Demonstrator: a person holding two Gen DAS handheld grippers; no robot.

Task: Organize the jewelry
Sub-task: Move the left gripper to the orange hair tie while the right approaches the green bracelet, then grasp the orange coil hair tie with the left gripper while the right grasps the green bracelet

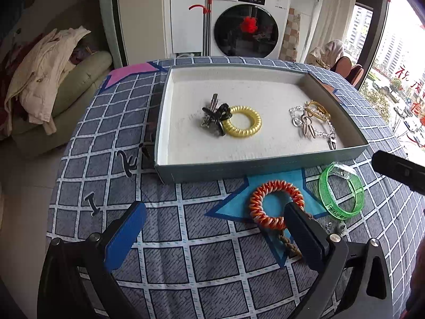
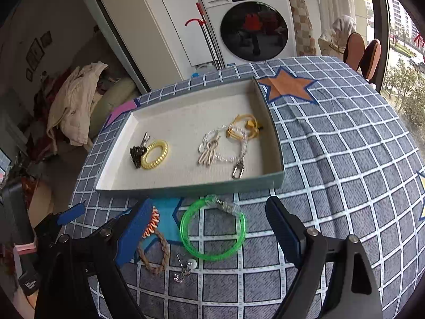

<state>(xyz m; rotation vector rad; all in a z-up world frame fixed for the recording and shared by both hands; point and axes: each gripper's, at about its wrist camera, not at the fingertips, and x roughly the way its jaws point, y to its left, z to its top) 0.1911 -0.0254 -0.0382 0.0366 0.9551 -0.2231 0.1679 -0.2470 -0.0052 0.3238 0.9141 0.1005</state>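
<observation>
A teal-walled tray with a white liner holds black hair clips, a yellow spiral ring, a silver chain and a yellow cord. In front of it on the checked cloth lie an orange spiral tie, a green bangle, a brown braided cord and a small pearl earring. My left gripper is open, its right finger overlapping the orange tie. My right gripper is open above the green bangle, gripping nothing.
The checked tablecloth spreads wide to the right of the tray. A washing machine stands behind the table. A sofa with piled clothes sits to the left, chairs and a window to the right.
</observation>
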